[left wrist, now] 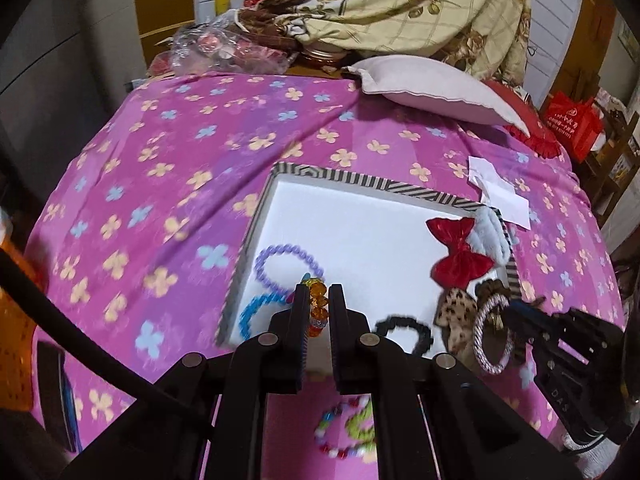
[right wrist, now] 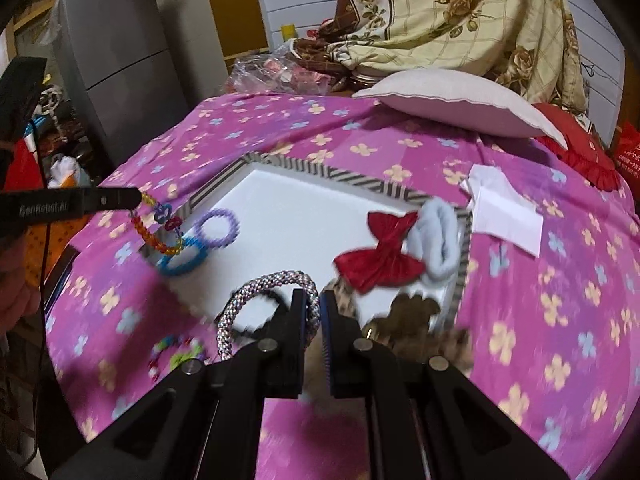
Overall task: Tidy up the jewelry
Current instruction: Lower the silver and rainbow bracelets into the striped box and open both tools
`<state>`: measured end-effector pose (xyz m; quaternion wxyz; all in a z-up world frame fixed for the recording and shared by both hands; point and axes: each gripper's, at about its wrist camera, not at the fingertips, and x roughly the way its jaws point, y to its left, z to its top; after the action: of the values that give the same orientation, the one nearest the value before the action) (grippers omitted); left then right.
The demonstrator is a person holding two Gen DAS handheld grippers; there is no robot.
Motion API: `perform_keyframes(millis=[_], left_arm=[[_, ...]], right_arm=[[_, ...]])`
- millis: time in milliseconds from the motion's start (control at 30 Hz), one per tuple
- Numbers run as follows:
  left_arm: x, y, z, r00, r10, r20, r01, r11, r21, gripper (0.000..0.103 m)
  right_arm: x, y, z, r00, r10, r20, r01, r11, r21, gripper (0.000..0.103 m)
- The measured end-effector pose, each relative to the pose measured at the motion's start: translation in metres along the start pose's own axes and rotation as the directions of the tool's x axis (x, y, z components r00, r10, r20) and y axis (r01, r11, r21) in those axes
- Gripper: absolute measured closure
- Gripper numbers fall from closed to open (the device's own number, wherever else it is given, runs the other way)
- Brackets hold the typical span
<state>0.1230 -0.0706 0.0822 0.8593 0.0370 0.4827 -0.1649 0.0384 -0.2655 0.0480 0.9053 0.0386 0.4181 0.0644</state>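
Observation:
A white tray with a striped rim lies on the pink bed. It holds a purple bracelet, a blue bracelet, a red bow, a grey fluffy tie, a black scrunchie and a leopard bow. My left gripper is shut on an orange bead bracelet over the tray's left edge. My right gripper is shut on a silver rope bangle over the tray's near edge.
A multicoloured bead bracelet lies on the bedspread in front of the tray. White paper lies right of the tray. A pillow and a folded quilt are at the far end.

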Motion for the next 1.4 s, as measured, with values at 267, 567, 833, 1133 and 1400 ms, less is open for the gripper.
perform_keyframes(millis=[267, 567, 833, 1133, 1400], left_arm=[[0.061, -0.009, 0.043, 0.999, 0.015, -0.045, -0.015, 1.0, -0.002, 0.089], [0.115, 0.025, 0.067, 0.989, 0.121, -0.08, -0.125, 0.991, -0.046, 0.089], [0.127, 0.037, 0.053, 0.988, 0.113, -0.107, -0.123, 0.988, -0.09, 0.081], [0.086, 0.029, 0.031, 0.993, 0.116, -0.033, -0.118, 0.991, -0.059, 0.066], [0.039, 0.024, -0.007, 0.98, 0.19, 0.053, -0.188, 0.982, -0.031, 0.066]], right_arm=[[0.061, -0.01, 0.048, 0.994, -0.072, -0.08, 0.071, 0.997, -0.015, 0.096], [0.128, -0.023, 0.064, 0.977, -0.125, -0.17, 0.125, 0.992, -0.012, 0.096], [0.13, -0.028, 0.058, 0.981, -0.104, -0.166, 0.109, 0.994, 0.023, 0.077], [0.071, -0.021, 0.047, 0.995, -0.053, -0.079, 0.057, 0.997, 0.057, 0.059], [0.019, -0.006, 0.013, 0.999, -0.03, -0.011, 0.031, 0.997, 0.074, 0.052]])
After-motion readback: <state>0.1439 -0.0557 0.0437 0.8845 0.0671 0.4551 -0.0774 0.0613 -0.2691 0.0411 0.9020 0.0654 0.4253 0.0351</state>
